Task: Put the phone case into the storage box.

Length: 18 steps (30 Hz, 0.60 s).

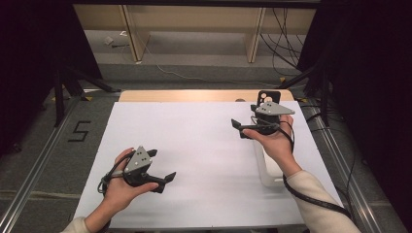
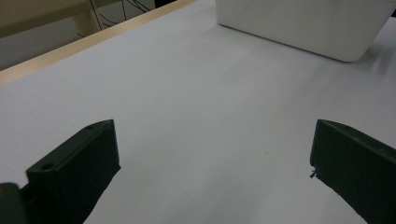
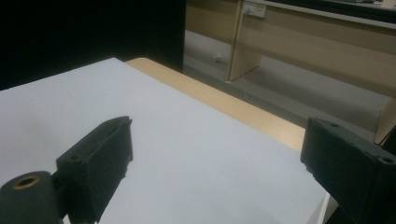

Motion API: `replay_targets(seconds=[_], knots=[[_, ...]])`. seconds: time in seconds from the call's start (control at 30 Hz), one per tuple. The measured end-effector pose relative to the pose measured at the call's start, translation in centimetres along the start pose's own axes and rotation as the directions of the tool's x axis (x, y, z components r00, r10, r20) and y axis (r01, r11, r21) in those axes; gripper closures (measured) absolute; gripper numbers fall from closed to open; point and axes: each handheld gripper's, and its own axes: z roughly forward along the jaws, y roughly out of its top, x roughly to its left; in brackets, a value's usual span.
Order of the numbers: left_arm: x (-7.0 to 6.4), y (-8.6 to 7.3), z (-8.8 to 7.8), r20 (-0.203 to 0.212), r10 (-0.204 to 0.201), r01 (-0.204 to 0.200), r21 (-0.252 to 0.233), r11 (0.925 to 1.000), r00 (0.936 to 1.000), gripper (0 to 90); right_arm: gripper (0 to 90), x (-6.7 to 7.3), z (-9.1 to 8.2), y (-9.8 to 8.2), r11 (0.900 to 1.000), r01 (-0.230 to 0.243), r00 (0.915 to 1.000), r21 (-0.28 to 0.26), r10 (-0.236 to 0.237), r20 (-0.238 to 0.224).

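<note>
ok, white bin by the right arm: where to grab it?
Probably the rim wall of the white bin, from above, one jaw inside and one outside: it sits upright and open-topped. The right gripper, jaws open, is nearest; the body looks too wide to span.

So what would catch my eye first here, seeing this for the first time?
Probably the two black tools the person holds over the white table: the left hand-held gripper low near the front left, the right hand-held gripper raised toward the far right, both with jaws wide apart and nothing between them. Next, the white bin sitting on the table's right side, below the right forearm.
</note>
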Motion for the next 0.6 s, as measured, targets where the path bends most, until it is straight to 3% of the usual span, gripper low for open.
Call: replay_targets(seconds=[0.6], knots=[[0.0, 0.0, 0.0, 0.0, -0.001, 0.001, -0.004, 1.0, 1.0, 0.9, 12.1, 1.5, -1.4, -0.5, 1.0, 0.015, 0.9977, 0.001, -0.015, -0.065]])
